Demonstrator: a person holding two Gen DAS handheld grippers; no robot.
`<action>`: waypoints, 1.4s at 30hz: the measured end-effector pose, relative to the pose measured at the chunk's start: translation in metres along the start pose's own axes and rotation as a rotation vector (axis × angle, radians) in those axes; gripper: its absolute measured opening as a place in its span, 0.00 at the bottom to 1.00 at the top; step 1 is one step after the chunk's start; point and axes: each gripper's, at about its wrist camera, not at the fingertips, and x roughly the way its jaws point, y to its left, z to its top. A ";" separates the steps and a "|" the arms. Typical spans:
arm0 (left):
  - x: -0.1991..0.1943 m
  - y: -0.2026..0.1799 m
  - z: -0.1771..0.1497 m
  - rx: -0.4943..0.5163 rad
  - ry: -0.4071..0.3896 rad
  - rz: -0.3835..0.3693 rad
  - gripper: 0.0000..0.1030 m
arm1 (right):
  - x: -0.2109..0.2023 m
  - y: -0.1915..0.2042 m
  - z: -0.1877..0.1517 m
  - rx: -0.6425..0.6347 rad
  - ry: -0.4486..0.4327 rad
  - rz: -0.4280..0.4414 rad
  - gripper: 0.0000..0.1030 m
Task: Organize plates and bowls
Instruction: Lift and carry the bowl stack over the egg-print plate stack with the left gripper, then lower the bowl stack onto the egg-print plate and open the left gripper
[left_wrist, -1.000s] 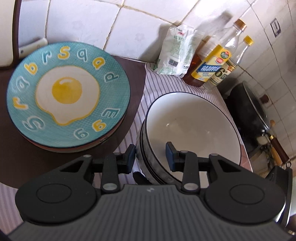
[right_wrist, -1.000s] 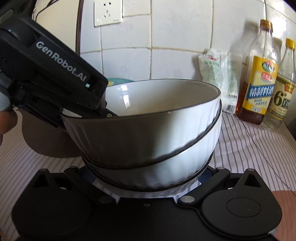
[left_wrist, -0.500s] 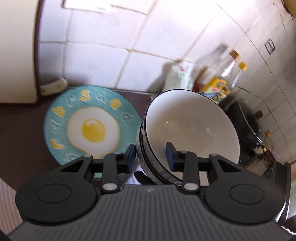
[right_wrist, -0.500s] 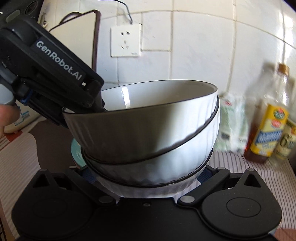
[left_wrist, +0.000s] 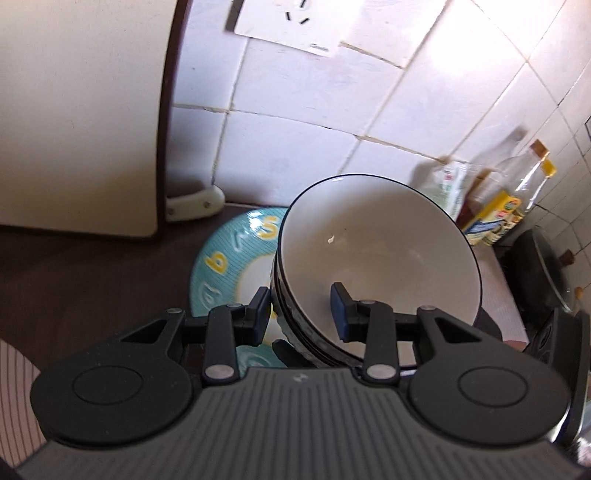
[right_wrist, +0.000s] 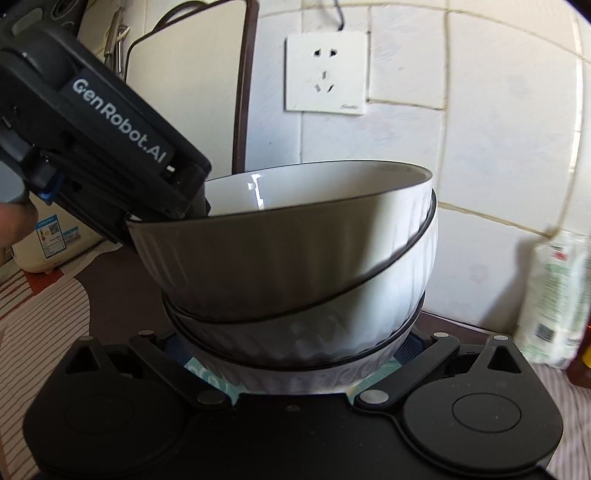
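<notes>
A stack of white ribbed bowls with black rims (left_wrist: 376, 258) (right_wrist: 295, 266) is held in the air by both grippers. My left gripper (left_wrist: 300, 312) is shut on the near rim of the stack, one finger inside, one outside. My right gripper (right_wrist: 295, 354) is shut around the base of the stack; its fingertips are hidden by the bowls. The stack hangs above the teal fried-egg plate (left_wrist: 225, 258), which rests on a dark brown board (left_wrist: 74, 280). A sliver of the plate shows under the bowls in the right wrist view (right_wrist: 207, 376).
A cream appliance (left_wrist: 81, 110) stands at the left against the tiled wall with a socket (right_wrist: 327, 72). Oil bottles (left_wrist: 517, 199) and a white packet (right_wrist: 554, 302) stand at the right. A black wok (left_wrist: 543, 269) is at the far right. Striped cloth (right_wrist: 37, 332) covers the counter.
Both grippers have lifted the bowl stack and carried it left, from the striped cloth to over the fried-egg plate. The grips have not changed.
</notes>
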 end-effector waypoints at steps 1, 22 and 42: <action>0.003 0.004 0.001 0.009 -0.001 0.000 0.32 | 0.003 0.004 -0.001 -0.007 0.007 0.000 1.00; 0.050 0.025 0.002 -0.037 0.049 0.028 0.33 | 0.053 -0.001 -0.004 0.007 0.127 0.034 1.00; 0.036 0.000 0.007 -0.054 0.074 0.158 0.39 | 0.028 0.008 0.029 0.009 0.272 0.010 0.95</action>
